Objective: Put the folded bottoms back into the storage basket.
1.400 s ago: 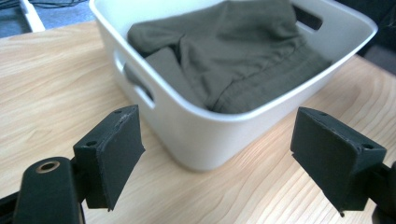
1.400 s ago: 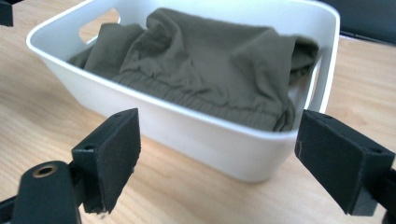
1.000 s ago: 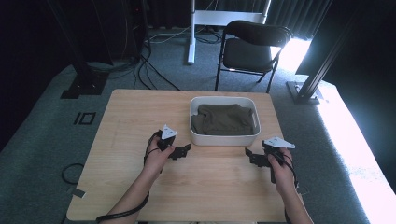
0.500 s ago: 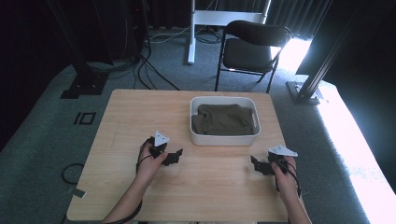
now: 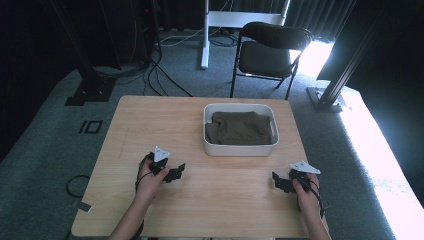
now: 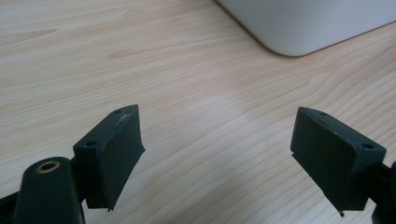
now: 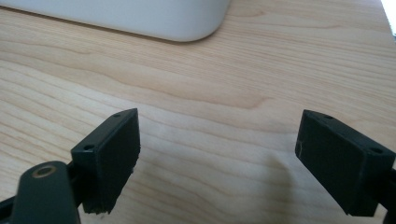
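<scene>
A white tub [image 5: 240, 149] stands on the far right part of the wooden table [image 5: 150, 120], with a dark olive cloth [image 5: 241, 128] bundled inside it. My left gripper [image 5: 179, 171] lies low over the table at the near left, a short way from the tub's near left corner [image 6: 299, 32]. Its jaws are open with only bare wood between them [image 6: 217, 154]. My right gripper [image 5: 276, 181] rests near the table's front right, below the tub's near right corner [image 7: 187, 23]. That gripper [image 7: 217, 158] is open too, nothing between its jaws.
A black folding chair [image 5: 270, 50] stands on the grey carpet beyond the table. White desk legs [image 5: 205, 30] and cables [image 5: 160, 75] lie further back. A black stand base [image 5: 330, 97] sits off the table's far right corner. Bare wood spans between the two hands.
Both hands have drawn back toward the table's near edge and sunk lower. The left one also drifted left, away from the tub. Both pairs of jaws stay spread.
</scene>
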